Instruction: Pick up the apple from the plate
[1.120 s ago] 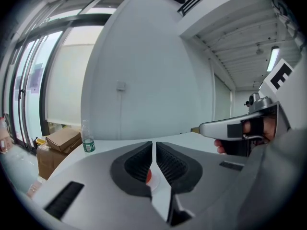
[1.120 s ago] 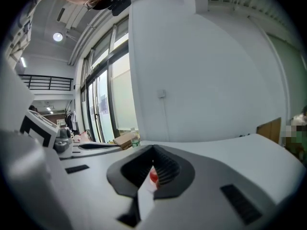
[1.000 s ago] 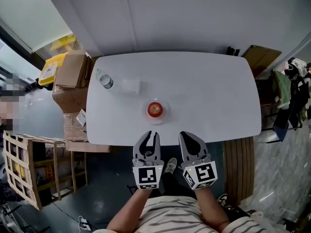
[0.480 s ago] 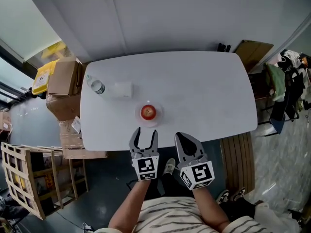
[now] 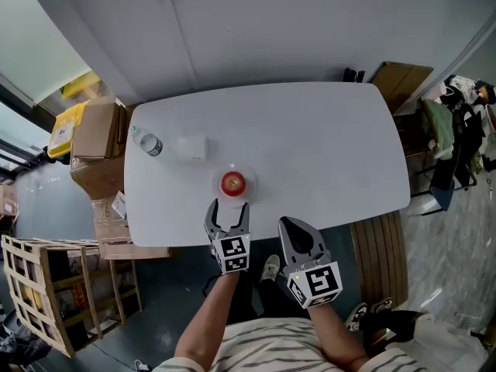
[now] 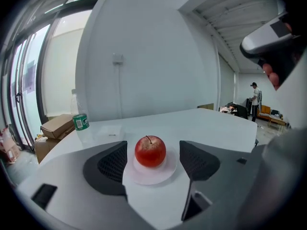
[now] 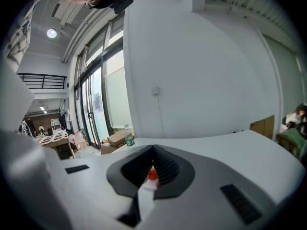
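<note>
A red apple (image 5: pixel 232 183) stands on a small white plate (image 5: pixel 232 195) near the front edge of the white table (image 5: pixel 325 146). My left gripper (image 5: pixel 228 210) points at it from the front edge, its jaws opening wide. In the left gripper view the apple (image 6: pixel 150 151) sits just beyond the two dark pads (image 6: pixel 112 164), touched by neither, and nothing is held. My right gripper (image 5: pixel 293 227) hovers off the table's front edge to the right of the plate, shut and empty. Through its jaws I glimpse the apple (image 7: pixel 152 175).
A water bottle (image 5: pixel 147 142) and a small white box (image 5: pixel 191 147) stand at the table's left end. Cardboard boxes (image 5: pixel 97 130) and a wooden crate (image 5: pixel 39 285) are on the floor to the left. A slatted bench (image 5: pixel 380 254) is at the right.
My left gripper went from shut to wide open and moved forward and down to the plate's front. The right gripper stayed shut and in place.
</note>
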The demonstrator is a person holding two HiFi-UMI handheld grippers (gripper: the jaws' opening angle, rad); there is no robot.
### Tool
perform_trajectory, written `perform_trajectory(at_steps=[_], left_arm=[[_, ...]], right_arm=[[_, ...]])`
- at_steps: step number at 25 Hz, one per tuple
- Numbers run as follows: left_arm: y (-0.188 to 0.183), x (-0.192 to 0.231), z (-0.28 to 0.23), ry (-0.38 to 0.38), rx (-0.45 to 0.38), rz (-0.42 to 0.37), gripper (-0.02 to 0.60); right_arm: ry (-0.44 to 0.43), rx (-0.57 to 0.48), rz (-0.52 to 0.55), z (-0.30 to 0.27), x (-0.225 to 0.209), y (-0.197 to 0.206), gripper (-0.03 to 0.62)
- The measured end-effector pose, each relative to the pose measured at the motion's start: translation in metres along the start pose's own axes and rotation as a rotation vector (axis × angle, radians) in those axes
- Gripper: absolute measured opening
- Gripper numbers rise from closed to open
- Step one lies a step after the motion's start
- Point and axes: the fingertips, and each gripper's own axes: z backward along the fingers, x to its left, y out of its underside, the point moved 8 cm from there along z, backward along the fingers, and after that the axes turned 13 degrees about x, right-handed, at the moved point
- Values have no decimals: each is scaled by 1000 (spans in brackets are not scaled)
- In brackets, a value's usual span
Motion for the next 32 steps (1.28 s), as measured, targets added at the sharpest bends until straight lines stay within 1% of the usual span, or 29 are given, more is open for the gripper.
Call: perform_trajectory(at_steps=[3,7,15,23,28,32], left_arm=[[2,0,-16,3,13,-6,338],[5,1,-35,3,50,11,350],[9,5,-62,4,99,32,364],[10,6,-79,-5,108,4,365],[13,9,-84,-18,103,14,365],[14,12,-86,-14,94,7,362]], right_arm=[[4,5,-5,0,-4,2,12],[10,12,-11,1,-6,4,12],[19,16,-20,1,-7,6,12],[32,24,-19,1,-9,6,12],[43,27,-22,2,-13,7,12],[49,32,-20,2,-13,8,12]])
